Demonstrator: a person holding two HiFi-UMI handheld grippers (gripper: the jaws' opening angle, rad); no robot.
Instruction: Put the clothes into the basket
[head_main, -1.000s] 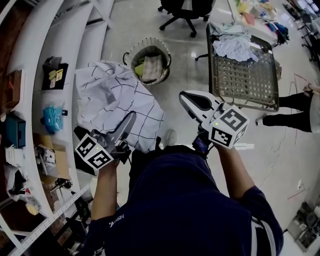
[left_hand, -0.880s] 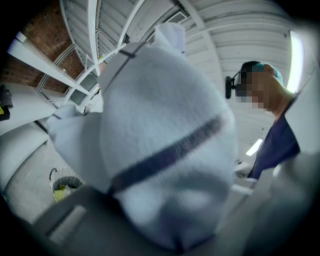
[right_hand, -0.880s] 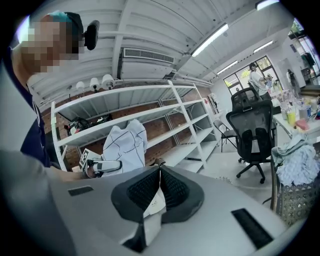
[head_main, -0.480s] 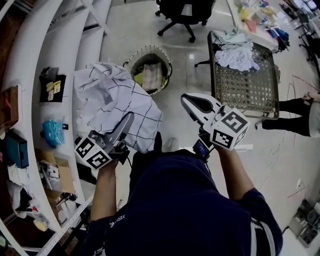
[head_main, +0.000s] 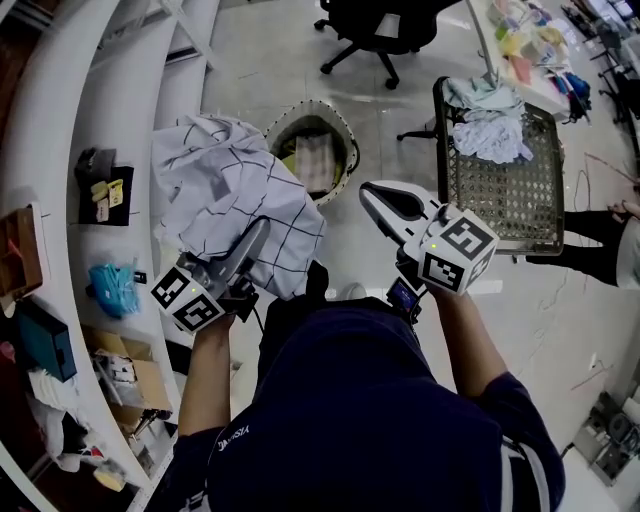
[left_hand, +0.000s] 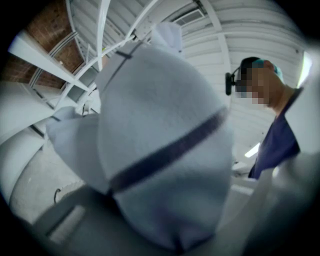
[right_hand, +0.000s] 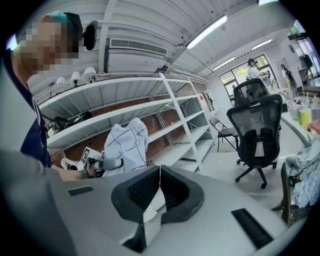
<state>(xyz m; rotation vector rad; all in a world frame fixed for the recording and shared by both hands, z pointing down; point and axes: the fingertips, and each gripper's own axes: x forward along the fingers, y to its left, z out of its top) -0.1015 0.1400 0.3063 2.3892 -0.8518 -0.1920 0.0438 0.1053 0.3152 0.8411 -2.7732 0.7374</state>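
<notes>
The shirt (head_main: 235, 205), soft white cloth crossed by thin dark grid lines, hangs bunched and creased up and left of the basket (head_main: 340, 118). In the head view its right edge overlaps the basket's left rim. The left gripper (head_main: 258, 238) is clamped on the shirt's lower part, and in the left gripper view a rounded fold of the cloth (left_hand: 165, 150) with one dark stripe fills the space between the jaws. The basket is round with a woven, pale-edged rim. It stands on the floor (head_main: 400, 260) and holds a yellow-green piece and a pale folded one. The right gripper (head_main: 385, 205) is held right of the basket and nearer the person; its ribbed dark pads (right_hand: 145, 187) meet with nothing between them. The floor is pale, glossy and bare between the basket and the tray (head_main: 495, 190), a dark-framed metal mesh rectangle well to the basket's right. A heap of light clothes (head_main: 490, 125) lies at the tray's far end. Beyond the basket stands a black chair (head_main: 375, 30) on castors, with bare floor around its base. Left of the basket, behind the shirt, run long white shelves (head_main: 110, 120) whose curved edges carry small boxes and a blue bundle. The shelves close off that side.
</notes>
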